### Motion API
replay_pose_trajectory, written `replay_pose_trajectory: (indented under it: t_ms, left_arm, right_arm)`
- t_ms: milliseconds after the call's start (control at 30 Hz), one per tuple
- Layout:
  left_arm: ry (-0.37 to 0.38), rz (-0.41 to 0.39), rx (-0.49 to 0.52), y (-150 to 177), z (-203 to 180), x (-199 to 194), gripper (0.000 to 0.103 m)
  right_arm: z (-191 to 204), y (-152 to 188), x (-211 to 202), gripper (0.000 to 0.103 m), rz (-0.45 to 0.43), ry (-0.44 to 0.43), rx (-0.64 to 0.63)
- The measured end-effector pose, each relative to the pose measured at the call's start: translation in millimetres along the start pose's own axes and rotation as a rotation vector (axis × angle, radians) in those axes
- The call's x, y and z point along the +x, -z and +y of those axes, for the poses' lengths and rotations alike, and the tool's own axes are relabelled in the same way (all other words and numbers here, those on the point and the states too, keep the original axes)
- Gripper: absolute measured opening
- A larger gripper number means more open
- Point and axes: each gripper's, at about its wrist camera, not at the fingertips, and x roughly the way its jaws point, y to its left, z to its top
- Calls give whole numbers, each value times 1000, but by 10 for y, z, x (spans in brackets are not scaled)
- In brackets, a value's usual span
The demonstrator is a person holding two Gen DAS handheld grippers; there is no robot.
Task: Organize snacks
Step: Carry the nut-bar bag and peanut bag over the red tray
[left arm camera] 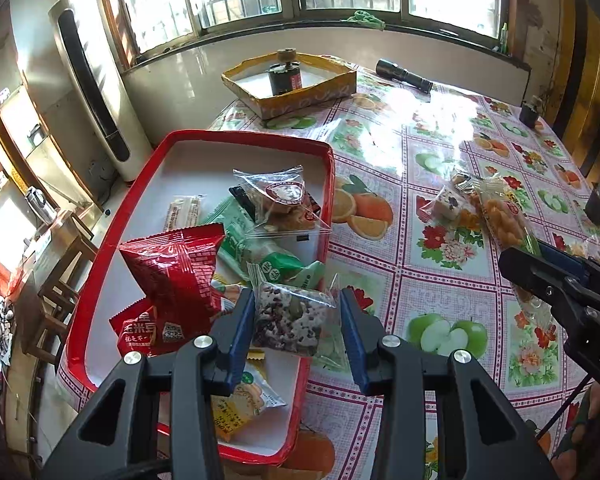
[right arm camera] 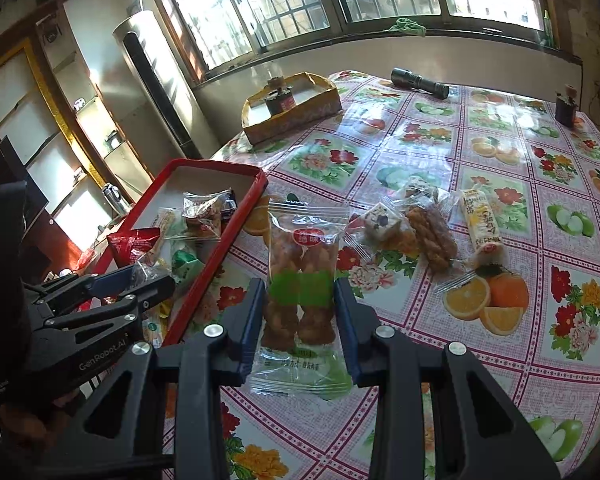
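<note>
My left gripper (left arm camera: 298,312) is shut on a clear pack of dark rice-and-seed cake (left arm camera: 290,318) and holds it over the right rim of the red tray (left arm camera: 100,280). The tray holds several snacks, among them a red bag (left arm camera: 176,276) and a green pack (left arm camera: 256,248). My right gripper (right arm camera: 296,316) is shut on a clear pack of fried dough twists with a green band (right arm camera: 302,280), above the tablecloth just right of the tray (right arm camera: 216,248). Three more snack packs lie on the table: a nougat cube (right arm camera: 382,220), brown twists (right arm camera: 432,236) and a yellow-white bar (right arm camera: 482,224).
A yellow cardboard box (left arm camera: 300,98) with a dark jar inside stands at the table's far edge. A black flashlight (left arm camera: 404,74) and a small dark bottle (left arm camera: 530,110) lie farther right. A tall white air conditioner (left arm camera: 92,80) stands left of the table.
</note>
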Motion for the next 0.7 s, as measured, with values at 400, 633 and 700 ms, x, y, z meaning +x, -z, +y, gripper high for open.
replay_pose_trajectory:
  t_ms: [400, 633, 700]
  left_arm:
    - [-13, -4, -43, 2, 230, 7, 41]
    - [0, 0, -60, 9, 317, 25, 42]
    - [6, -2, -68, 9, 351, 16, 41]
  right_arm:
    - [271, -118, 158, 37, 2, -39, -43]
    - [281, -109, 208, 37, 13, -41, -41]
    - [286, -109, 221, 37, 16, -42, -42]
